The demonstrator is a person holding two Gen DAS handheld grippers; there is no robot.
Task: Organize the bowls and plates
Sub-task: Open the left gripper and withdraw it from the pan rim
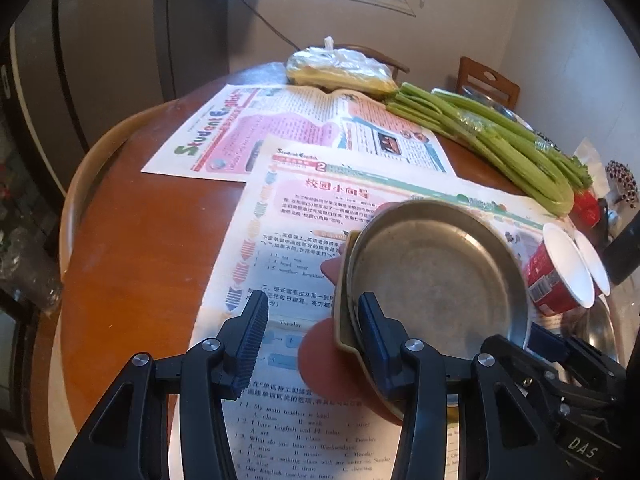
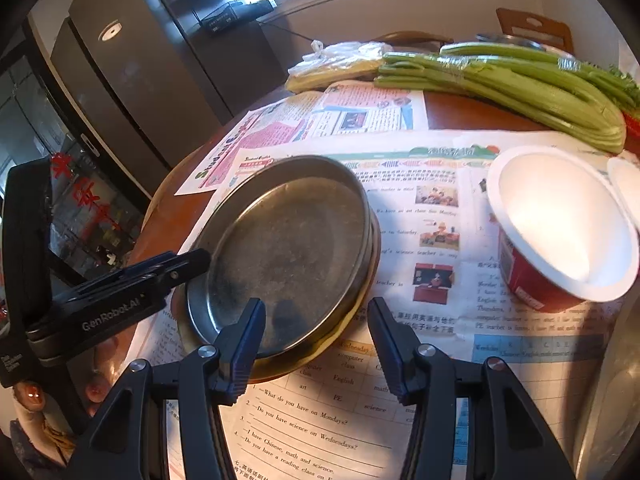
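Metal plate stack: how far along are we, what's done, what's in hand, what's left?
Done: the metal plate already sits nested in the yellow-rimmed dish on the newspaper. In hand: nothing gripped; the left gripper is open with one finger inside the plate, and the right gripper is open at the stack's near edge. Left: the two red paper bowls lie tipped, unstacked from the plates.

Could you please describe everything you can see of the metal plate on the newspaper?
The metal plate is round and shallow, dull steel with a flat, smudged base and a low raised rim. It sits nested in a yellowish dish on the newspaper. The left gripper has one finger over its rim; the right gripper straddles its near edge, open.
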